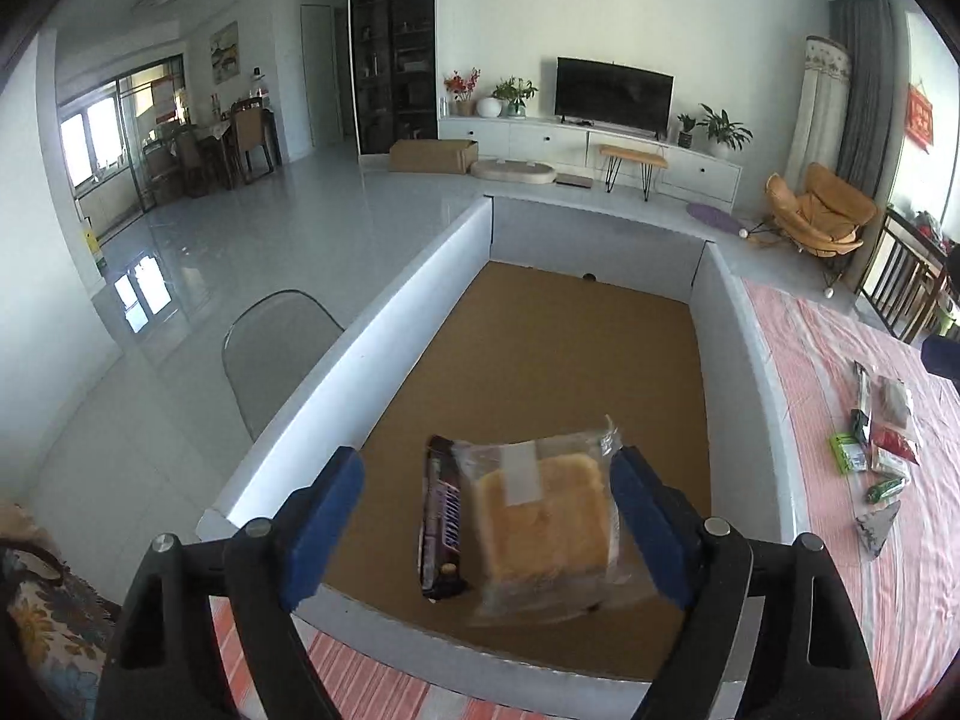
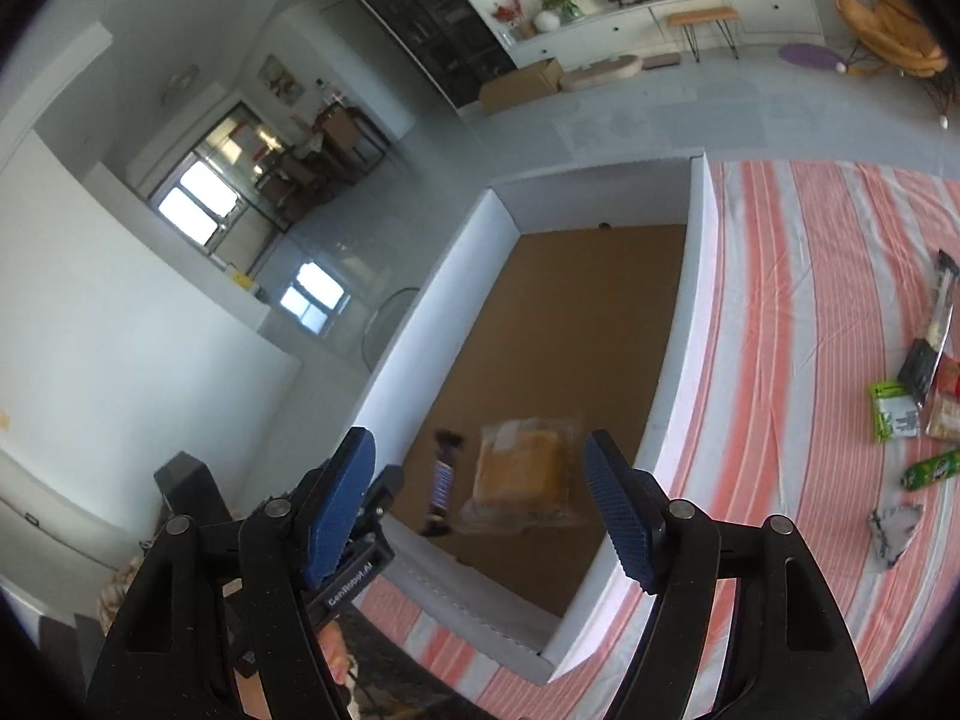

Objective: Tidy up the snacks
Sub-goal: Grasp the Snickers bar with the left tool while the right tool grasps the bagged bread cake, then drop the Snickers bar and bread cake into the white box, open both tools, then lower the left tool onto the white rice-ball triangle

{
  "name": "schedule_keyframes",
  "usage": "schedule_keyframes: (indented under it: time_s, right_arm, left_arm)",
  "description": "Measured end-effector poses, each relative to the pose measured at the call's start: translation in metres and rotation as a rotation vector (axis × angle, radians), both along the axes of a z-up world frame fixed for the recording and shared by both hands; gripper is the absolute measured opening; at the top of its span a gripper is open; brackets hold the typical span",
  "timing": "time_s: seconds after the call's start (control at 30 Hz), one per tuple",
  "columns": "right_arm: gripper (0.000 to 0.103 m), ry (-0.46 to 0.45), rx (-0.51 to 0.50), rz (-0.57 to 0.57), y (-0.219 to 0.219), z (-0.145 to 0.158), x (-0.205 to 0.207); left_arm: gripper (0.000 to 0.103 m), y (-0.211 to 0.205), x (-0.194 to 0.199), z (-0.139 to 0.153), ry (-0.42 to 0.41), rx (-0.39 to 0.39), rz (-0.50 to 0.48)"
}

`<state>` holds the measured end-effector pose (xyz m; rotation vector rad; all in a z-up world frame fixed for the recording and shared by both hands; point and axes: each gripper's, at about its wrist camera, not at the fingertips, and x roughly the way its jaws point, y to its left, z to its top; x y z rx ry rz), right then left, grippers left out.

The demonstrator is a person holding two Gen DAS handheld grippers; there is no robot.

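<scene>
A white-walled box [image 1: 384,324] with a brown cardboard floor stands on the striped tablecloth. Inside it lie a dark Snickers bar [image 1: 441,519] and a clear-wrapped yellow cake [image 1: 543,525], side by side near the front wall. My left gripper [image 1: 489,525] is open above them; its right finger touches the cake wrapper's edge. In the right wrist view the box [image 2: 432,306], the bar [image 2: 443,483] and the cake [image 2: 522,471] show below my open, empty right gripper [image 2: 480,504].
Several loose snack packets [image 1: 879,450] lie on the pink-striped tablecloth [image 1: 840,360] right of the box; they also show in the right wrist view [image 2: 918,408]. A clear chair [image 1: 276,342] stands left of the table. A patterned cushion [image 1: 42,618] is at lower left.
</scene>
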<state>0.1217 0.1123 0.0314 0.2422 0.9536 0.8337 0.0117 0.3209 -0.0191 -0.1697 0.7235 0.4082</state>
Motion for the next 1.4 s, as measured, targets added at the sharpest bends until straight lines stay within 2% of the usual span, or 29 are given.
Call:
schedule_keyframes:
  time_s: [0.13, 0.23, 0.3, 0.4, 0.47, 0.57, 0.63, 0.73, 0.83, 0.97, 1.03, 1.4]
  right_arm:
    - [0.080, -0.089, -0.079, -0.163, -0.080, -0.015, 0.000]
    - [0.080, -0.123, -0.249, -0.368, -0.152, -0.045, 0.009]
    - [0.080, -0.102, -0.380, -0.486, -0.198, -0.080, 0.012]
    - [0.080, -0.036, -0.503, -0.587, -0.251, -0.130, 0.005]
    - [0.080, 0.006, -0.532, -0.633, -0.281, -0.150, -0.007]
    - [0.080, 0.020, -0.547, -0.683, -0.304, -0.174, -0.014]
    - [0.080, 0.008, -0.550, -0.705, -0.310, -0.180, -0.021]
    - [0.081, -0.057, -0.559, -0.728, -0.310, -0.181, -0.029]
    - [0.083, -0.061, -0.561, -0.738, -0.309, -0.182, -0.025]
    - [0.086, -0.062, -0.558, -0.745, -0.311, -0.185, -0.028]
    - [0.086, -0.063, -0.558, -0.746, -0.311, -0.185, -0.028]
    - [0.087, -0.064, -0.557, -0.746, -0.311, -0.187, -0.029]
  left_arm:
    - [0.084, -0.034, 0.004, 0.008, -0.065, -0.050, -0.129]
    - [0.088, -0.081, 0.009, 0.023, -0.108, -0.100, -0.289]
    - [0.097, -0.114, 0.010, 0.024, -0.114, -0.145, -0.405]
    - [0.100, -0.162, 0.019, 0.002, -0.053, -0.201, -0.537]
    - [0.100, -0.190, 0.033, -0.022, 0.010, -0.215, -0.588]
    - [0.100, -0.220, 0.051, -0.068, 0.116, -0.169, -0.592]
    - [0.100, -0.234, 0.061, -0.090, 0.143, -0.131, -0.586]
    - [0.099, -0.254, 0.078, -0.109, 0.168, -0.100, -0.587]
    - [0.099, -0.261, 0.087, -0.124, 0.194, -0.057, -0.579]
    - [0.101, -0.263, 0.093, -0.136, 0.228, -0.023, -0.563]
    - [0.100, -0.266, 0.093, -0.136, 0.210, -0.002, -0.558]
    - [0.103, -0.264, 0.095, -0.138, 0.209, -0.023, -0.531]
